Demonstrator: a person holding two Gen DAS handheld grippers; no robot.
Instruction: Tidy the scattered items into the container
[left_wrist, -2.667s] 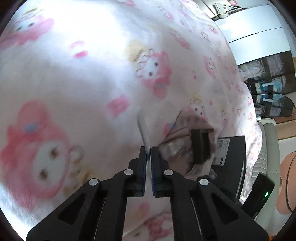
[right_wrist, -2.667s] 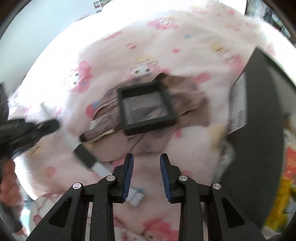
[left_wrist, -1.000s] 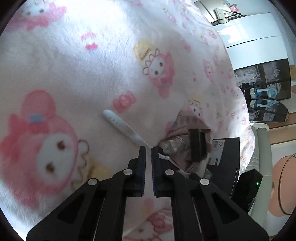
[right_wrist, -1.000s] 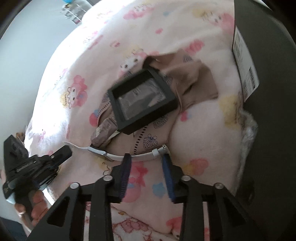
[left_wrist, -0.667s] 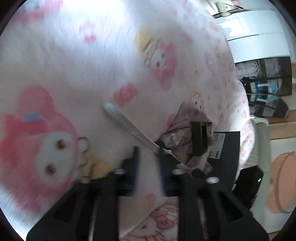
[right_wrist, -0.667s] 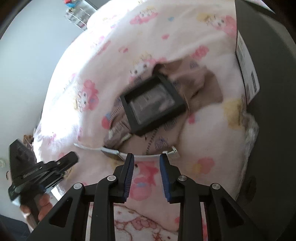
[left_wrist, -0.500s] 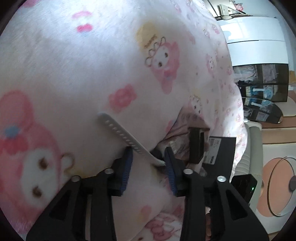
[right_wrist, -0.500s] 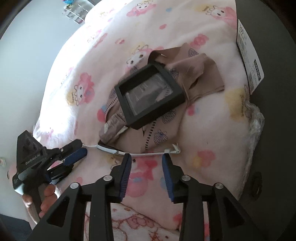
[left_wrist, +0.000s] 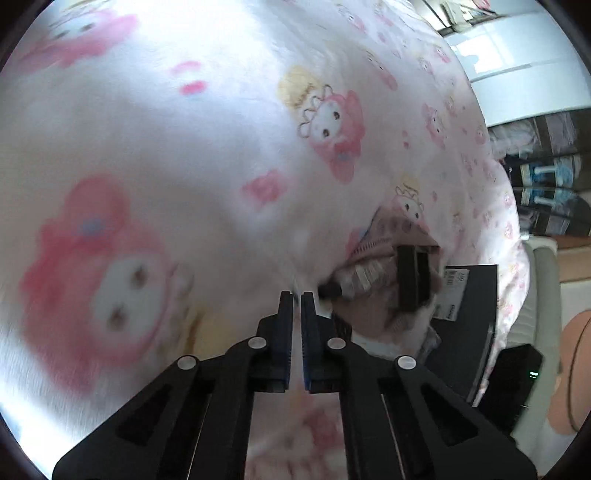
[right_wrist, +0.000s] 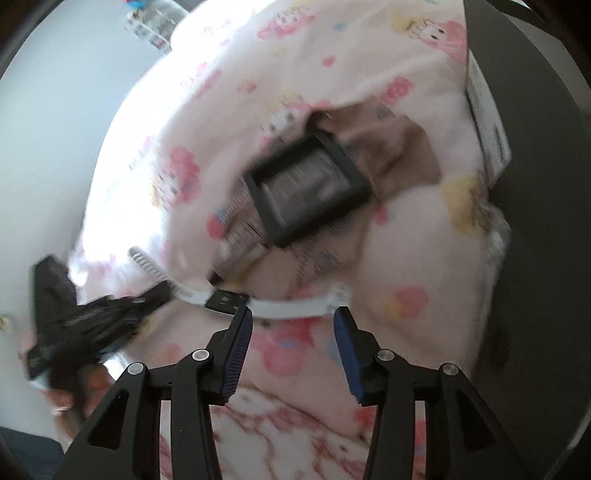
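Observation:
A watch with a black body and white strap lies on the pink cartoon blanket. In the right wrist view my left gripper is shut on the strap's left part, whose free end sticks up behind it. In its own view the left gripper is shut and its fingers hide the strap. My right gripper is opening. The strap's right half lies just off its tips, and the pads do not touch it. The black container with a white label stands at the right.
A black square box rests on a brown patterned cloth, with a barcoded tube beside it. A person's hand holds the left gripper. A black device with a green light sits beyond the container.
The left gripper opened over the strap and has shut again on it. The right jaws have spread wider and come close to the watch. The strap's free end now stands up.

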